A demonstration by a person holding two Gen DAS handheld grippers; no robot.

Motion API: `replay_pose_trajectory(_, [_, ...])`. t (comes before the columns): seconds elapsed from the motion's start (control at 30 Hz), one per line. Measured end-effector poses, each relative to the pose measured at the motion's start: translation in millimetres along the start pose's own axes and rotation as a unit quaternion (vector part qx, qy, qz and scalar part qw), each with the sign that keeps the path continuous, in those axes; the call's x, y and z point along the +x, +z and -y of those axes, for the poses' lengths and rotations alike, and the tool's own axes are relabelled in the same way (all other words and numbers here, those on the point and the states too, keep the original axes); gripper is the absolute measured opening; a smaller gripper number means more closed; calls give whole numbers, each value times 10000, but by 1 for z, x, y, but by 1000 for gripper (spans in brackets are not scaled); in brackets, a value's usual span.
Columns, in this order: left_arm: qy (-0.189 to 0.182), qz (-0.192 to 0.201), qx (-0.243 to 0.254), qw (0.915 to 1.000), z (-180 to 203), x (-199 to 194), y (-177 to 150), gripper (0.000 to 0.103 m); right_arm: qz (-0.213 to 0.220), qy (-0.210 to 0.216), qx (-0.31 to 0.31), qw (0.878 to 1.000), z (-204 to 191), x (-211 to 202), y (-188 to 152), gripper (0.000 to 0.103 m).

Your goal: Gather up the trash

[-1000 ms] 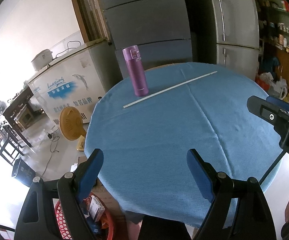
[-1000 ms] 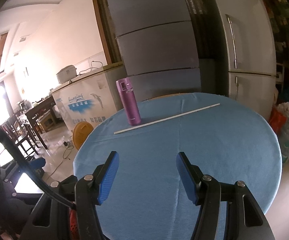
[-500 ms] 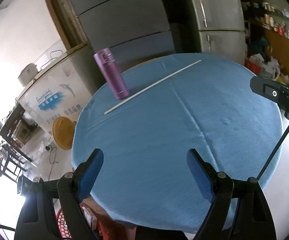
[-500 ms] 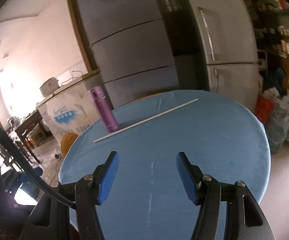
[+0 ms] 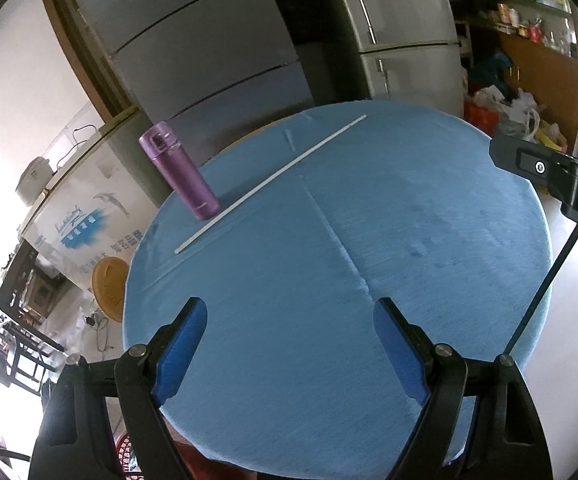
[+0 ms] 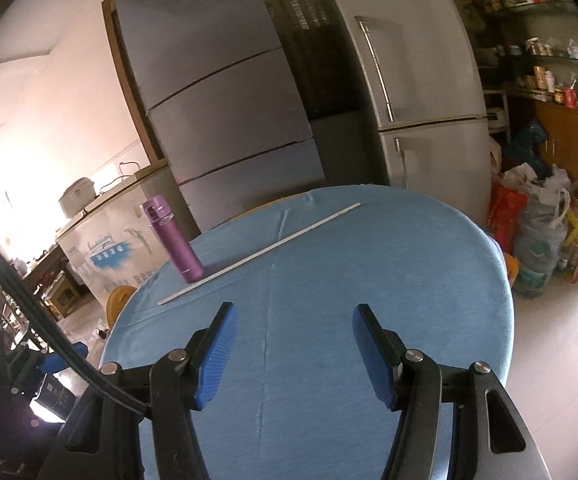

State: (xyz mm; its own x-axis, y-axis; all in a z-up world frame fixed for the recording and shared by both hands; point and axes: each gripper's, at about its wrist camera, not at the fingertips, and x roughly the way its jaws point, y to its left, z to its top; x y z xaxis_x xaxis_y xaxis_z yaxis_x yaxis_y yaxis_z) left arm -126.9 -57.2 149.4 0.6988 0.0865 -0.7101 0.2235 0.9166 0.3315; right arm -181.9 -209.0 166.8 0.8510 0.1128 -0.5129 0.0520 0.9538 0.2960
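On the table (image 5: 429, 220): purple flask (image 5: 179, 176) upright, just beside white rod (image 5: 269, 184).
Path: unobstructed.
Rod: far side, well beyond both grippers.
Left gripper (image 5: 289, 344): spread, empty.
Right gripper (image 6: 295, 350): spread, empty.

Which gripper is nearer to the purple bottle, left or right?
Left, slightly. The bottle stands beyond and left of the left gripper; the right gripper is farther right. Neither touches it.

A round table (image 5: 429, 240) (blue cloth) bears a purple flask (image 5: 179, 176) beside a white rod (image 5: 269, 186).
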Motion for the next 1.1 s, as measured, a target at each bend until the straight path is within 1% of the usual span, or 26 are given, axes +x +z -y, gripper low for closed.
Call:
replay_pose_trajectory(0.4, [-130,-75,73,9999,14,14,18,86,-101,-101,101,9998,18,9,9,64])
replay_pose_trajectory(0.6, [-209,-115,25,9997,11,22,21,86,-189,-160,46,9997,15,19,11,64])
replay_pose_trajectory(0.8, [-303,-142,-104,9994,-1,34,22,86,-298,-193,-77,9993,4,34,13,64])
replay_pose_trajectory(0.97, [-357,-172,-282,9988,-15,54,20,86,-475,-197,-117,9986,-7,57,12,64])
replay_pose_trajectory(1.1, [-416,-407,-385,9976,-23,82,17,86,-729,-248,-68,9970,-8,82,5,64])
